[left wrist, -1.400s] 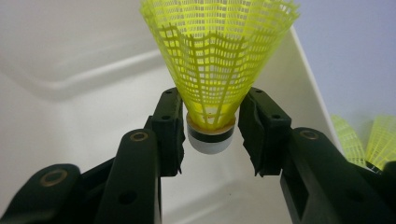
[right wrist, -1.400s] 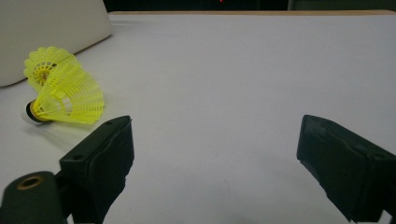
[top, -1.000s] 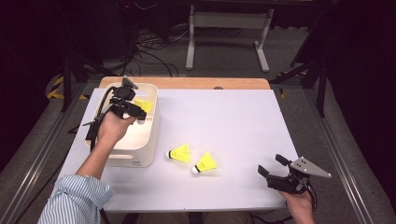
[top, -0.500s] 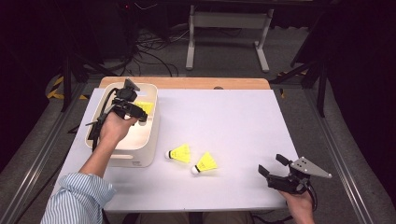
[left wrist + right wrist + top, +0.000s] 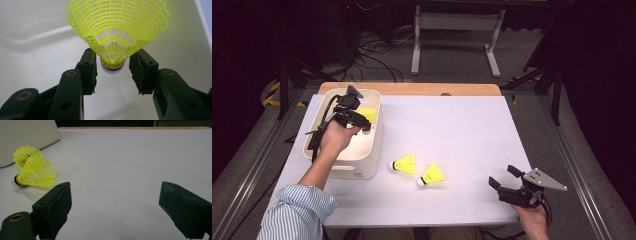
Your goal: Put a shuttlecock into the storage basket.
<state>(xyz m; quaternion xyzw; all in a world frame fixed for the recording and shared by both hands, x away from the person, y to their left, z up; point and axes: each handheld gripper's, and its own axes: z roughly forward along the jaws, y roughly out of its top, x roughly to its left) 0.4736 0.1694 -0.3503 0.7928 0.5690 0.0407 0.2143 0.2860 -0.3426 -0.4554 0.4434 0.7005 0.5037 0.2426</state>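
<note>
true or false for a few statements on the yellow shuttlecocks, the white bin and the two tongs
1. Two yellow plastic mesh shuttlecocks lie on the white table outside the bin. True.
2. The left tongs clamp the shuttlecock in the white plastic bin tightly. False: the jaws stand apart on either side of its cork, having just been opening.
3. The right tongs hold a shuttlecock. False: they are open with nothing between the jaws.
4. The left tongs are over the bin. True.
5. The bin sits at the table's right edge. False: it is at the left.
</note>
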